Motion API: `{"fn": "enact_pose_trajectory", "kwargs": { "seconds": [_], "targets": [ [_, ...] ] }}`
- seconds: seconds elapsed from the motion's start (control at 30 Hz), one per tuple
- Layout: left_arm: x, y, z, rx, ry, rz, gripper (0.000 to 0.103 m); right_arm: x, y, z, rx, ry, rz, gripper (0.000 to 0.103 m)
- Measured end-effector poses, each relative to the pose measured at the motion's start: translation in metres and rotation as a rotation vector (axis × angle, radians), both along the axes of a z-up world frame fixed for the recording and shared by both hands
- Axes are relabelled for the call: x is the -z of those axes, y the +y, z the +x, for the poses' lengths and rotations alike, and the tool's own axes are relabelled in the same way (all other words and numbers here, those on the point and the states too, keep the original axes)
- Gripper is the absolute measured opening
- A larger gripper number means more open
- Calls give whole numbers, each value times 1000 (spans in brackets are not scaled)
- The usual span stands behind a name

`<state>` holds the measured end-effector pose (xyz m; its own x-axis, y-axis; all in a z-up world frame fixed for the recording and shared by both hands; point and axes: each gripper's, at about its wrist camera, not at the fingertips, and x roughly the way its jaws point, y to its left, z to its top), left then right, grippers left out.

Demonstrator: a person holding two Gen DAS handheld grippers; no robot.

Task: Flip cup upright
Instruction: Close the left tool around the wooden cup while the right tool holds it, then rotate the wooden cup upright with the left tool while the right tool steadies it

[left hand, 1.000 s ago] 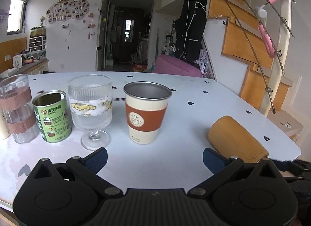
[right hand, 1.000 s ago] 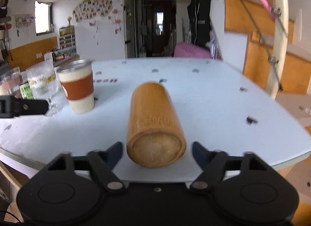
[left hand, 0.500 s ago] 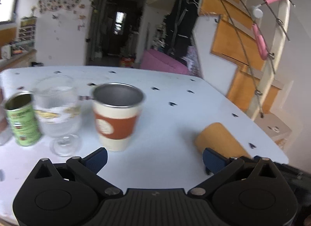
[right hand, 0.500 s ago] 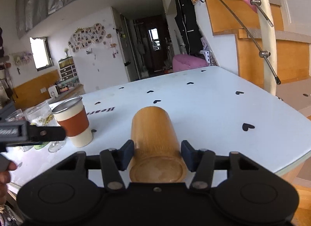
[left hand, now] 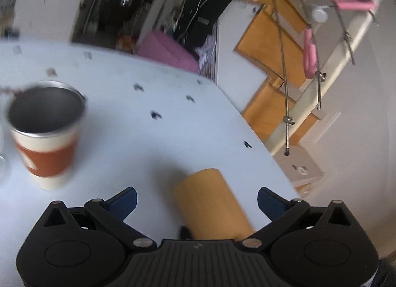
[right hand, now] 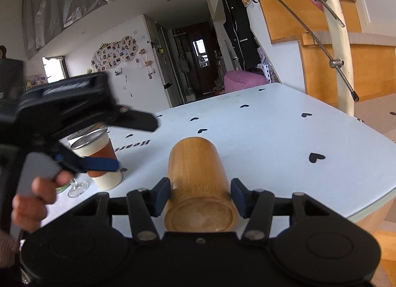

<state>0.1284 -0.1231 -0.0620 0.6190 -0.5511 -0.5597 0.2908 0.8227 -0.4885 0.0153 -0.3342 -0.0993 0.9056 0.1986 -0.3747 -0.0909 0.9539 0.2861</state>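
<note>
The bamboo cup (right hand: 198,183) lies on its side on the white table (right hand: 284,138), near the table's front edge, with its closed base turned toward the right wrist camera and its mouth pointing away across the table. The right hand-held gripper (right hand: 200,194) straddles the cup's base end: its blue-padded fingers (right hand: 162,194) sit against the cup's left and right flanks, so the jaws are pinching the bamboo cup low on its body, just ahead of the base. The cup's long axis runs almost straight along the gripper's own fingers.

In the left wrist view, which is blurred, the same bamboo cup (left hand: 212,203) appears between and slightly beyond the fingertips of the left hand-held gripper (left hand: 196,199). Its fingers are spread wide, each blue pad (left hand: 123,200) well clear of the cup's sides, and nothing is held. The cup here slants from upper left to lower right, its near end hidden behind the gripper's black body.

From the right wrist view, the left hand-held gripper (right hand: 109,138) hangs above the table to the left of the cup, gripped by a hand (right hand: 34,203) at the frame's lower left.

A metal-rimmed paper-style cup with a rust-coloured sleeve (right hand: 101,161) stands upright on the table, left of the bamboo cup and apart from it. The foot of a stemmed glass (right hand: 78,185) shows just left of that.
</note>
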Motion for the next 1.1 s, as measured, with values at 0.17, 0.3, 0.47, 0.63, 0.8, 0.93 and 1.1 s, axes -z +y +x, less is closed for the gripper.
{"fn": "enact_pose_trajectory", "kwargs": {
  "seconds": [0.17,0.3,0.47,0.63,0.8,0.93,1.1],
  "targets": [
    [20,-13,29,26,158,-86,93,0,-3,1,-7,6,12,55],
    [36,-21,43,20,245,-131,88,0,-2,1,-10,6,8,55],
    [43,-28,47,2,265,-127,79,0,-2,1,-8,7,9,55],
    [44,-27,46,21,234,-115,71,-1,0,0,-17,9,-6,55],
    [33,-30,35,72,142,-72,70,-2,-1,-4,-50,8,-31,55],
    [14,-37,12,120,-9,15,63,-3,0,-10,-79,1,-61,55],
    [-9,-41,-28,189,-239,149,51,2,4,-8,-95,-34,-83,56]
  ]
}}
